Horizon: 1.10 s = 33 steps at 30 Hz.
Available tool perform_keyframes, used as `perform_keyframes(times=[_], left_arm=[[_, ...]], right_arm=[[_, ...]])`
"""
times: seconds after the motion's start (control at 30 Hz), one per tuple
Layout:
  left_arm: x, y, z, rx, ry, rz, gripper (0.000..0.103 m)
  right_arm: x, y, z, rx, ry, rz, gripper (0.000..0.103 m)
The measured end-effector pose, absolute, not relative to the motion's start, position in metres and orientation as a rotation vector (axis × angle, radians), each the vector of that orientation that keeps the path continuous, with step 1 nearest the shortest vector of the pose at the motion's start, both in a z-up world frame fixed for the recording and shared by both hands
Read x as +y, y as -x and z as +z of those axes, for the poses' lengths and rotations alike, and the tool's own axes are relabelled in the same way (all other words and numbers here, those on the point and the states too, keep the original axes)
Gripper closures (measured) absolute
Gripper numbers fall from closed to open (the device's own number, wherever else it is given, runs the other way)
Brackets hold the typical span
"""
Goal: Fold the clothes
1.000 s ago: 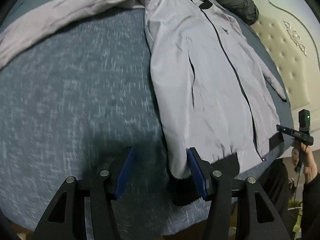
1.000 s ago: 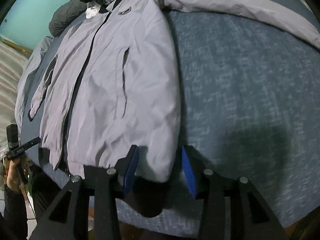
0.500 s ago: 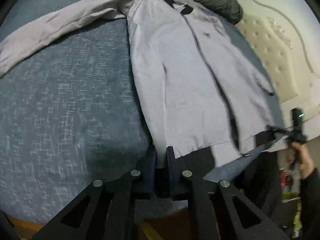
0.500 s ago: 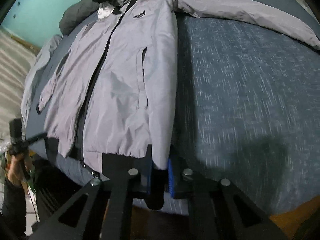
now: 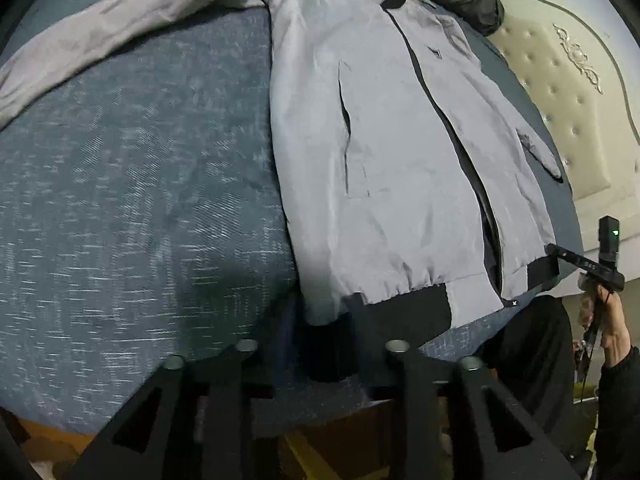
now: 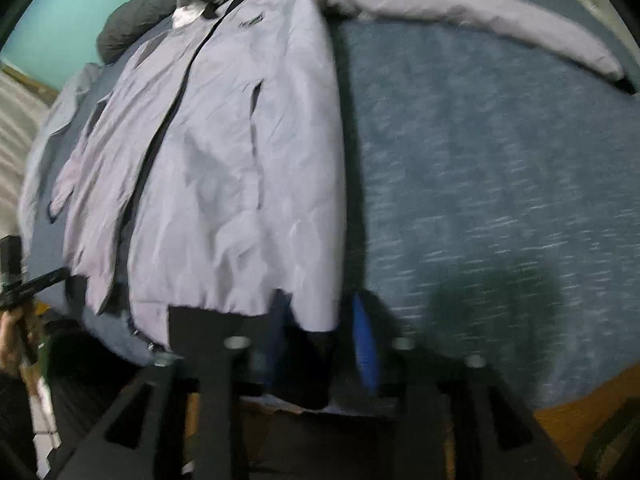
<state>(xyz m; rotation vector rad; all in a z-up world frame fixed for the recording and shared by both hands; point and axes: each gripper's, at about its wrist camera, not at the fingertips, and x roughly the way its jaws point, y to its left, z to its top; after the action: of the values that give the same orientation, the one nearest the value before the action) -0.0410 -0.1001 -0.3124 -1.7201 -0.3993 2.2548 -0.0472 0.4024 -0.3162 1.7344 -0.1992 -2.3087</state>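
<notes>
The light grey zip-front jacket with black hem band (image 5: pixel 400 152) lies spread face-up on the blue-grey bed cover (image 5: pixel 140 208). Each hem corner sits between a tool's parting jaws: left tool (image 5: pixel 324 344), right tool (image 6: pixel 320 344), pads apparently off the cloth. Judged: smoothing done; next, fold a side inward.

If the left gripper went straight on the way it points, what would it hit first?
Most likely the jacket's black hem corner, which already sits between the opening jaws of the left gripper. Directly behind it is the blue bedcover. Depth is hard to judge through the fisheye, so whether the pads touch the hem is unclear.
</notes>
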Motion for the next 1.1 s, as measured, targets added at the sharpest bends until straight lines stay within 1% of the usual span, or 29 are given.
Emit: perform_keyframes(times=[0.03, 0.17, 0.23, 0.3, 0.5, 0.6, 0.73, 0.83, 1.1], left_arm=[[-0.103, 0.041, -0.309, -0.399, 1.710, 2.270, 0.056], [-0.123, 0.040, -0.290, -0.386, 1.662, 2.350, 0.055], [-0.142, 0.042, -0.282, -0.395, 1.639, 2.411, 0.052], [-0.175, 0.047, -0.276, -0.448, 1.615, 2.475, 0.047], [-0.266, 0.071, -0.271, -0.638, 1.577, 2.680, 0.047], [-0.318, 0.071, -0.265, -0.727, 1.548, 2.788, 0.047], [-0.376, 0.081, -0.267, -0.820, 1.532, 2.929, 0.041], [-0.411, 0.089, -0.277, -0.894, 1.573, 2.960, 0.041], [-0.457, 0.113, -0.305, -0.928, 1.623, 3.014, 0.041]], right_arm=[[0.401, 0.048, -0.310, -0.193, -1.707, -2.330, 0.065], [0.392, 0.050, -0.284, -0.188, -1.566, -2.390, 0.065], [0.396, 0.053, -0.277, -0.199, -1.519, -2.396, 0.065], [0.395, 0.060, -0.273, -0.213, -1.483, -2.397, 0.065], [0.380, 0.070, -0.271, -0.209, -1.456, -2.397, 0.065], [0.378, 0.070, -0.267, -0.197, -1.444, -2.394, 0.065], [0.379, 0.070, -0.262, -0.166, -1.453, -2.400, 0.065], [0.380, 0.073, -0.261, -0.159, -1.460, -2.408, 0.065], [0.375, 0.086, -0.271, -0.157, -1.513, -2.399, 0.065]])
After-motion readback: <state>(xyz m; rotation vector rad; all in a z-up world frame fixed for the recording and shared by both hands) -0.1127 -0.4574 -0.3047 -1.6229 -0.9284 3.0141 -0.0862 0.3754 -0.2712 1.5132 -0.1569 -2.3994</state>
